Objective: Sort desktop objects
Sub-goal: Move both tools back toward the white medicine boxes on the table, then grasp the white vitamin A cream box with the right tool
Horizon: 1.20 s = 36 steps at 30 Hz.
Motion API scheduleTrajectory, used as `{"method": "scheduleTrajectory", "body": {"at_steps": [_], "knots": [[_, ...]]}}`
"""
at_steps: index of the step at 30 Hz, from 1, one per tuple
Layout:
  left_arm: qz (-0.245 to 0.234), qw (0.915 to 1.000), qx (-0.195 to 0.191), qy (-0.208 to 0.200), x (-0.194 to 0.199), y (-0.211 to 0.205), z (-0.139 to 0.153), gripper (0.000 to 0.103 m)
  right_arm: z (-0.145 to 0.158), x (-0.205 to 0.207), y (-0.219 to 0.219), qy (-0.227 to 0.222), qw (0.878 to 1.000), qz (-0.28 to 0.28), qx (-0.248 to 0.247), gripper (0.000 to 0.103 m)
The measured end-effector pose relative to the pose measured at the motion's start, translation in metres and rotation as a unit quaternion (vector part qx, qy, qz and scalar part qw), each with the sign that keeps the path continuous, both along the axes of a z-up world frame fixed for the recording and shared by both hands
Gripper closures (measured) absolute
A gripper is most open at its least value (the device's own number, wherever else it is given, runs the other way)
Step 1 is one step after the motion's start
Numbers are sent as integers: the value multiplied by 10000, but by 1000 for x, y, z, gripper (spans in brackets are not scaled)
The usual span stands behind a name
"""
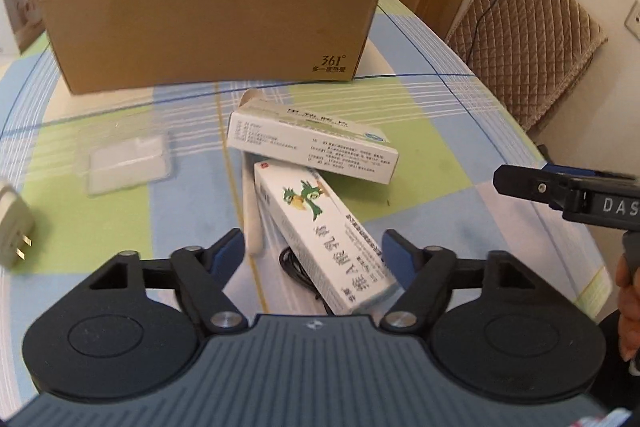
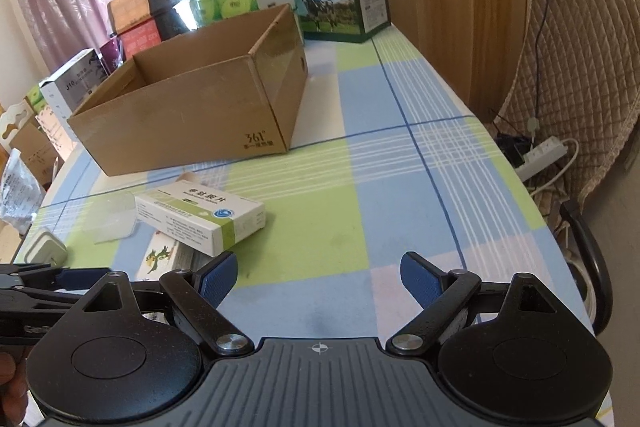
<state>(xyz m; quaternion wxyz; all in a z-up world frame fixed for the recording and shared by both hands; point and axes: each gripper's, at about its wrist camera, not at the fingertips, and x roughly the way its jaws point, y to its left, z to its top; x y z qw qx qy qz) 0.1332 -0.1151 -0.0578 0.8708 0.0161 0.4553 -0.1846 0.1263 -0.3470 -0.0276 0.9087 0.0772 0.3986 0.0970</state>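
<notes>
Your cardboard box (image 1: 208, 27) looks empty, as far as its inside shows, so the sorting is barely begun. The bird-printed carton (image 1: 320, 235), the white medicine box (image 1: 312, 147), plug (image 1: 14, 223) and clear packet (image 1: 128, 163) lie on the table (image 2: 400, 187). Your left gripper (image 1: 314, 255) has wide jaws straddling the bird-printed carton, not clamped; your right gripper (image 2: 318, 281) is wide, holding nothing.

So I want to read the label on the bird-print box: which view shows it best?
The left wrist view: the bird-print box lies whole between the open fingers. The right wrist view shows only one end, under the green-and-white box.
</notes>
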Motion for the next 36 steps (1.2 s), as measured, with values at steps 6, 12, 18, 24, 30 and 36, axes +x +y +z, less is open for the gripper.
{"method": "scheduleTrajectory", "body": {"at_steps": [6, 12, 18, 24, 30, 36], "knots": [[-124, 9999, 65, 89, 4, -5, -7, 42, -5, 3, 7, 20, 9999, 73, -70, 17], [-317, 9992, -208, 142, 2, -6, -6, 49, -4, 2, 10, 14, 10000, 71, -32, 17], [-498, 9986, 49, 168, 2, -23, -12, 49, -5, 3, 12, 17, 9999, 100, -124, 17], [-341, 9992, 110, 173, 6, -10, -11, 74, -8, 5, 17, 123, 9995, 245, -178, 17], [323, 9991, 68, 280, 14, 35, -9, 75, -13, -1, 34, 138, 9961, 850, -183, 17], [700, 9970, 10, 345, 10, 68, -9, 76, -23, -7, 74, 177, 9840, 1745, -300, 25]]}}
